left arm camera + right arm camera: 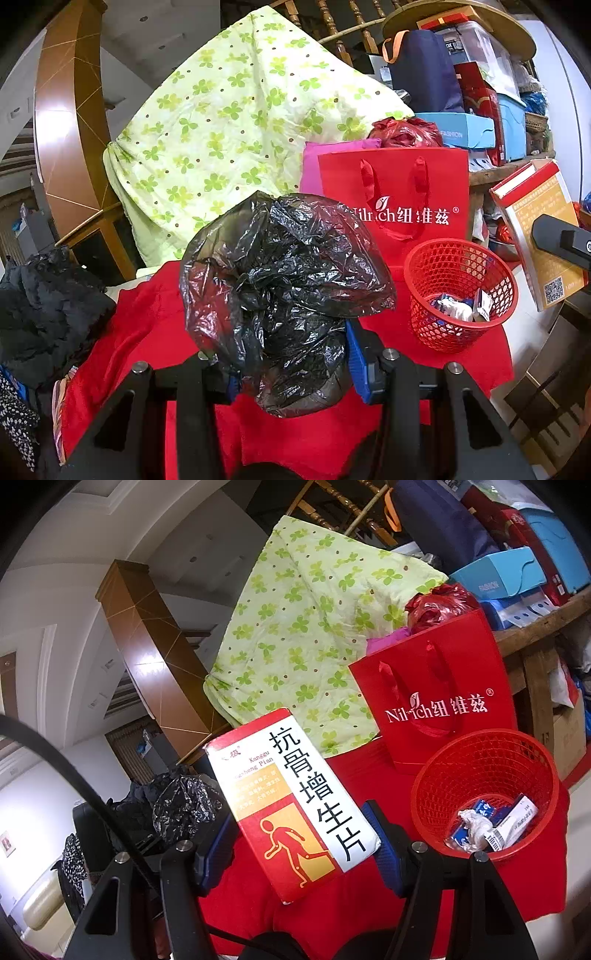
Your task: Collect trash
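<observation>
Your left claw [291,369] is pinching a crumpled black bag [280,288], which bulges up between the blue pads and hangs above the red cloth [155,332]. Your right claw [303,845] is clamped on a medicine box [295,812], red, white and orange, held tilted just left of the basket [487,771]. So two pieces of trash are picked up but neither is dropped yet.

The red mesh basket stands to the right of both claws, on the cloth, and already holds a wad of white paper [474,825] and a few small blue-and-white packets. I judge the job roughly midway: both held pieces have yet to go into the basket. No other loose trash shows on the cloth.

The counter is covered by that red cloth. At its far left lies dark clothing [48,302]. Behind it a green clover-print quilt [229,122] is draped over a wooden railing. Right of the quilt a red gift bag [395,206] stands just behind the basket. Farther right, a wooden shelf is stacked with boxes and a navy bag [424,70]. The room is cluttered and dimly lit.
</observation>
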Available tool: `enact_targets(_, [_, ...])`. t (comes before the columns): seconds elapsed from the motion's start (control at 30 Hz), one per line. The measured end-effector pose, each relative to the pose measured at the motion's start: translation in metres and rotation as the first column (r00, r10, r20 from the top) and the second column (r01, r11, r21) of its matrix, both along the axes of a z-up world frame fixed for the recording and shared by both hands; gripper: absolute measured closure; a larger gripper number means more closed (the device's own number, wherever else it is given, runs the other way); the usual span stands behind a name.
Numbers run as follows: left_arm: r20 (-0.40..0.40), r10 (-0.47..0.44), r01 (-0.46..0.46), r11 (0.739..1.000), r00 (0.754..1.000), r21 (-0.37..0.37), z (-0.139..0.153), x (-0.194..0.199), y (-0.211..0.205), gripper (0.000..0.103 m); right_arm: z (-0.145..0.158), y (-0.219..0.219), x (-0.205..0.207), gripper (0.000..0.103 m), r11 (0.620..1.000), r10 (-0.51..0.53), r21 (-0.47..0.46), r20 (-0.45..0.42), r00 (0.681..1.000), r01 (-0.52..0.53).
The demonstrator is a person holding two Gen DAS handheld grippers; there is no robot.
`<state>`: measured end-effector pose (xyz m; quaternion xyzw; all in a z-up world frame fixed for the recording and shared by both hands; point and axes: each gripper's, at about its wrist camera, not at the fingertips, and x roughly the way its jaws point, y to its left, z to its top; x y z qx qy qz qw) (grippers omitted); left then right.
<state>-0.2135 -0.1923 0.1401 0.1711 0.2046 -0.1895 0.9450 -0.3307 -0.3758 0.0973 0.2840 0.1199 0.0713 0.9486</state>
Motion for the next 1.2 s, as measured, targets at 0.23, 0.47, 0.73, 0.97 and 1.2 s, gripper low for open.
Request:
enact_targets(0.23, [-0.005,-0.014,0.014,1.0,1.0,0.011,-0.002,-0.001,-0.009,0.055,-0.004,-0.012,-0.004,0.033,1.0,-0.017,0.013,-0.003,1.0,0.017])
enact_targets(0.47, [-0.013,-0.028,0.029,0.999,1.0,0.023,-0.005,-0.001,-0.017,0.055,-0.008,-0.022,-0.008,0.033,0.999,-0.031,0.025,-0.006,0.999,0.032])
enact_targets(0.73, [-0.019,-0.045,0.046,0.998,0.999,0.036,-0.007,-0.002,-0.027,0.055,-0.013,-0.035,-0.011,0.033,0.998,-0.047,0.039,-0.01,0.999,0.048])
enact_targets(0.97, [-0.026,-0.062,0.063,0.997,0.998,0.047,-0.011,-0.002,-0.037,0.055,-0.018,-0.045,-0.013,0.033,0.997,-0.063,0.049,-0.014,0.998,0.064])
enact_targets(1.2, [-0.031,-0.076,0.078,0.995,0.997,0.06,-0.014,-0.004,-0.045,0.055,-0.021,-0.052,-0.015,0.033,0.996,-0.074,0.057,-0.017,0.997,0.075])
